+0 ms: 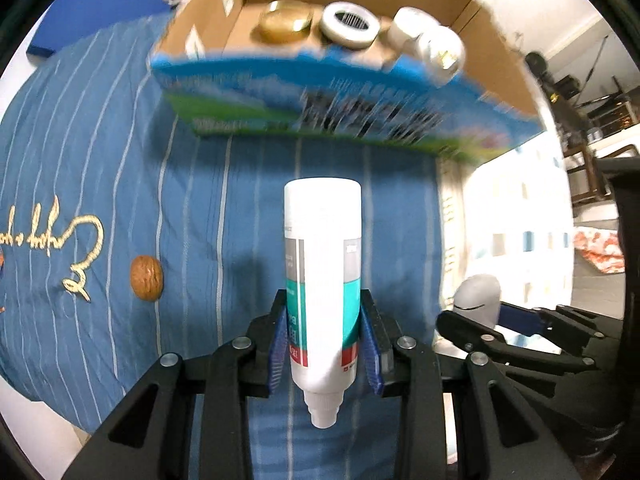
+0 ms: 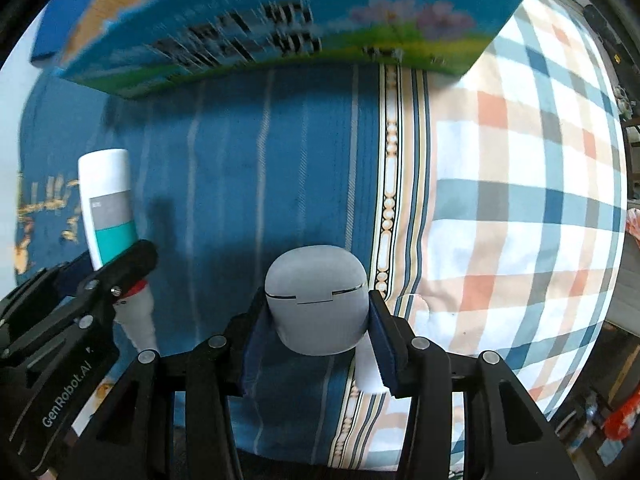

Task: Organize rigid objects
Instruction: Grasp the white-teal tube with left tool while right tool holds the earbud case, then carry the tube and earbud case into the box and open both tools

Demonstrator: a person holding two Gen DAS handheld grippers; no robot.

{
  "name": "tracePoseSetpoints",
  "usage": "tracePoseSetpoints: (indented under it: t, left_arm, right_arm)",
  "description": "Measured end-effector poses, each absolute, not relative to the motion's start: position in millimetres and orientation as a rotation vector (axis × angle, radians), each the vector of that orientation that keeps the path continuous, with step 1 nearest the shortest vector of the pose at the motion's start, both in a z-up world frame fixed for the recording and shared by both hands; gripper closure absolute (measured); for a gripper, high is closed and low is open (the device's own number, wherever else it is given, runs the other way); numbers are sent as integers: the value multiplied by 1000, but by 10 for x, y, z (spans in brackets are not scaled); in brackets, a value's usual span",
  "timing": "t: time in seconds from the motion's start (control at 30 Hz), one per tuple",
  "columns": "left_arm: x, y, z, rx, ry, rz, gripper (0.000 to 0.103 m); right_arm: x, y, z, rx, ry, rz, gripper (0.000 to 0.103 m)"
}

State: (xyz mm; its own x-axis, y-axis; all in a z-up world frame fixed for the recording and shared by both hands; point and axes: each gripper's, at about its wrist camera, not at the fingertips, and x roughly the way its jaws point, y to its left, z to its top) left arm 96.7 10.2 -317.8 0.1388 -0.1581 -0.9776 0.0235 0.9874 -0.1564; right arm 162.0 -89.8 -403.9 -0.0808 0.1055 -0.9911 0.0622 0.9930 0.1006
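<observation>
Blue striped bedspread (image 1: 224,184) with gold embroidered script, checked quilt (image 2: 520,200) alongside, open cardboard box (image 1: 360,92) with a printed blue-and-green front standing ahead on the bed. Left gripper (image 1: 326,344) clamped on one white bottle (image 1: 322,280) with teal and grey label, nozzle pointing back toward the camera, base aimed at the box, raised off the bedspread. Right gripper (image 2: 316,336) closed around one grey earbud-style case (image 2: 316,300), lid seam facing the camera, also off the cloth and near the box front. Inside the box, four items countable from the left wrist view: one gold round tin (image 1: 285,21), one roll of white tape (image 1: 350,24), two white rounded containers (image 1: 426,38) lying close together. One walnut (image 1: 146,278) left on the bedspread, well apart from both grippers. Likely step: carrying both held objects over the box wall. Best done by lifting clear of the front edge, lowering into bare floor space beside the tin rather than onto it, releasing only once settled. Box edges blurred, so exact clearance uncertain.
</observation>
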Motion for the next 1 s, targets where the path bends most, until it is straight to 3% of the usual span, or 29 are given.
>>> tracePoseSetpoints:
  t: [0.27, 0.5, 0.67, 1.0]
  left_arm:
    - [1321, 160, -2321, -137, 1278, -191, 73]
    - [1911, 167, -2037, -72, 1190, -153, 73]
    - [2191, 184, -1966, -34, 1171, -138, 73]
    - [2649, 202, -2285, -24, 1220, -134, 73]
  right_arm:
    - [1751, -968, -3095, 203, 1498, 110, 54]
    - [2238, -1111, -2498, 202, 1373, 126, 54]
    - [2637, -1136, -2452, 187, 1343, 111, 54]
    - [3214, -1064, -2954, 171, 1375, 98, 54]
